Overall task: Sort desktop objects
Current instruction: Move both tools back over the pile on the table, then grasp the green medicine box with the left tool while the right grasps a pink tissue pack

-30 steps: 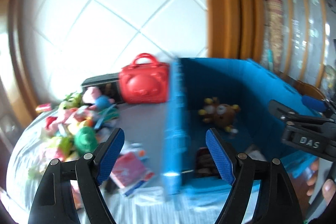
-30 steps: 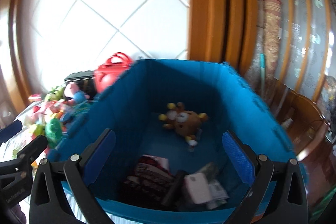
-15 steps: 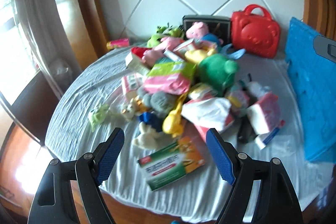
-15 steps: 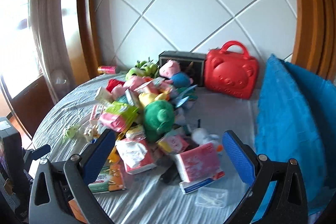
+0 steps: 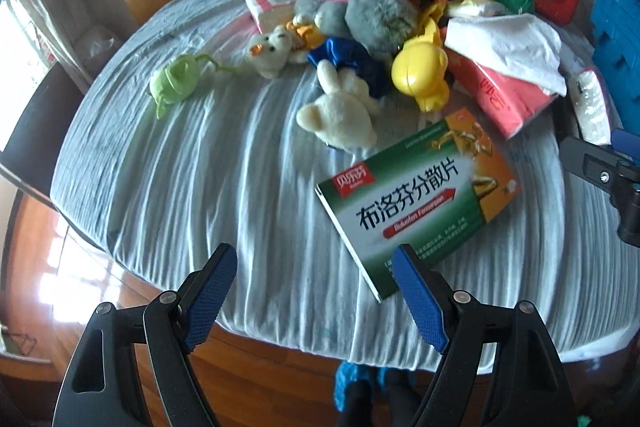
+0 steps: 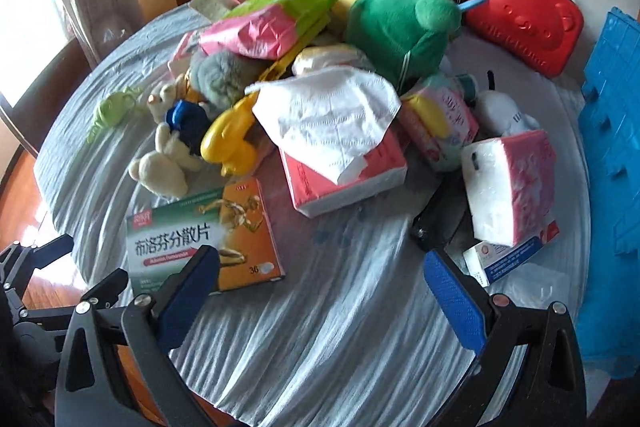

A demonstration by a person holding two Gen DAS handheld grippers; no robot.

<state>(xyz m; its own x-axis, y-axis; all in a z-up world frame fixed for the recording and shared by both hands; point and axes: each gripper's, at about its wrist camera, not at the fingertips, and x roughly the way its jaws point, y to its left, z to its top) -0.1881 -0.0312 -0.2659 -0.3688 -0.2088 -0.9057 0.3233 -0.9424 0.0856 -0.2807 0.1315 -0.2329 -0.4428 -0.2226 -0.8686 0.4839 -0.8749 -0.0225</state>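
A pile of toys, tissue packs and boxes lies on a round table with a grey-white cloth [image 5: 180,163]. A green and orange medicine box [image 5: 416,195] lies flat near the front edge; it also shows in the right wrist view [image 6: 200,235]. My left gripper [image 5: 316,291] is open and empty, low over the cloth, its right finger by the box's near corner. My right gripper [image 6: 320,291] is open and empty above the cloth, its left finger over the box. A cream plush rabbit [image 5: 340,111] and a yellow toy [image 5: 420,71] lie just behind the box.
A blue crate wall [image 6: 612,155] stands at the right. A red bear-shaped case [image 6: 524,19] and a green plush [image 6: 400,23] sit at the back. A red tissue box [image 6: 344,163] and pink tissue pack [image 6: 512,187] lie mid-table. Wooden floor [image 5: 36,267] lies below.
Both grippers swung left from the blue crate to the pile, then dropped closer to the table's front edge. The medicine box now lies right at the fingertips. Both stay open.
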